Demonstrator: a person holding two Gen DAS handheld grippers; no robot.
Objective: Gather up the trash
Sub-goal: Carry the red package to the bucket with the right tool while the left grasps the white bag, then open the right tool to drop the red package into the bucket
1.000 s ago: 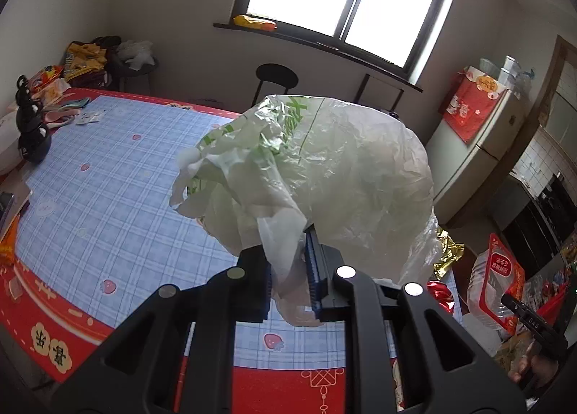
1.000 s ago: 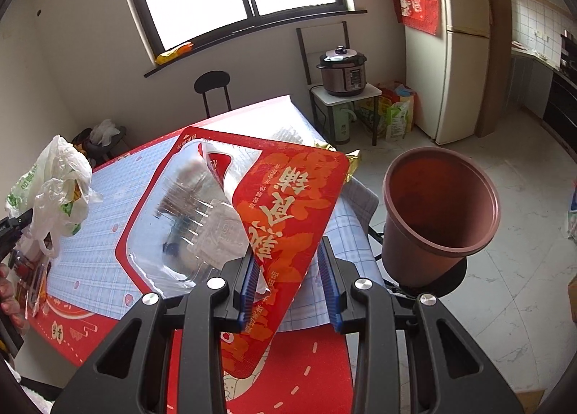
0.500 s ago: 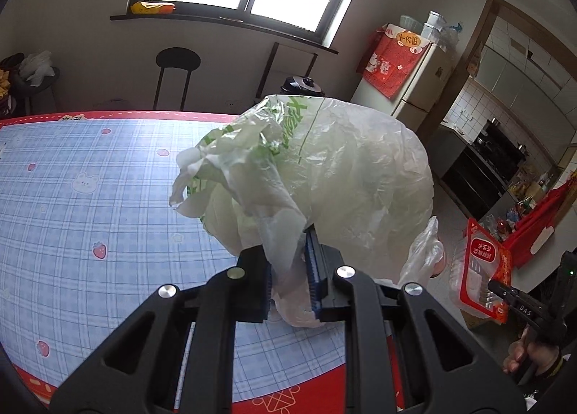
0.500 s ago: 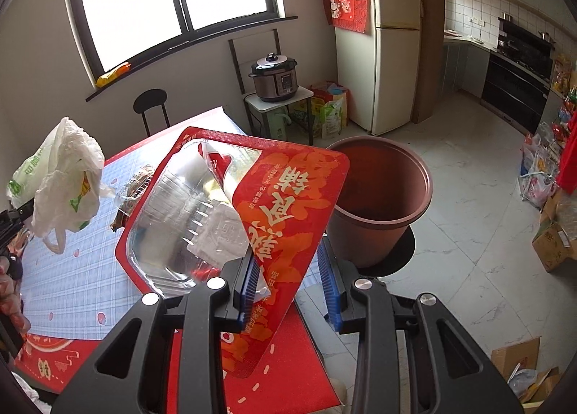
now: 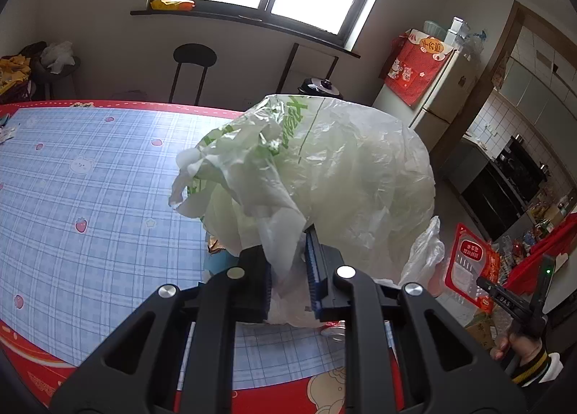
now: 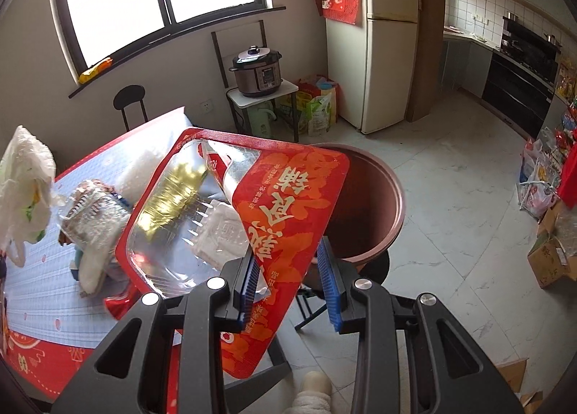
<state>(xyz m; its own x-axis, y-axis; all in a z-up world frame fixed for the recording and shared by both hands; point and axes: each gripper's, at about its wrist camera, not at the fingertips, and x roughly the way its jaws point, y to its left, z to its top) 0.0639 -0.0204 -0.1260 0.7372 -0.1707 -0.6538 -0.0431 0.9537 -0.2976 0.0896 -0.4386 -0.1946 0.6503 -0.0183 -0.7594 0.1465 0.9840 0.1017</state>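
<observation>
Crinkled white plastic bag (image 5: 324,176) pinched in left fingers (image 5: 313,259); glossy red packet (image 6: 259,219) clamped in right fingers (image 6: 326,266).

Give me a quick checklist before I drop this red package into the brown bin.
1. Right gripper clamps red package: ok.
2. Brown bin open on top: ok.
3. Package fully above bin opening: not ok, it only overlaps the near rim.
4. Bin has room inside: cannot tell, package hides much of it.
5. Left gripper keeps white plastic bag pinched: ok.
6. Trash left on table: ok, several pieces remain.
</observation>
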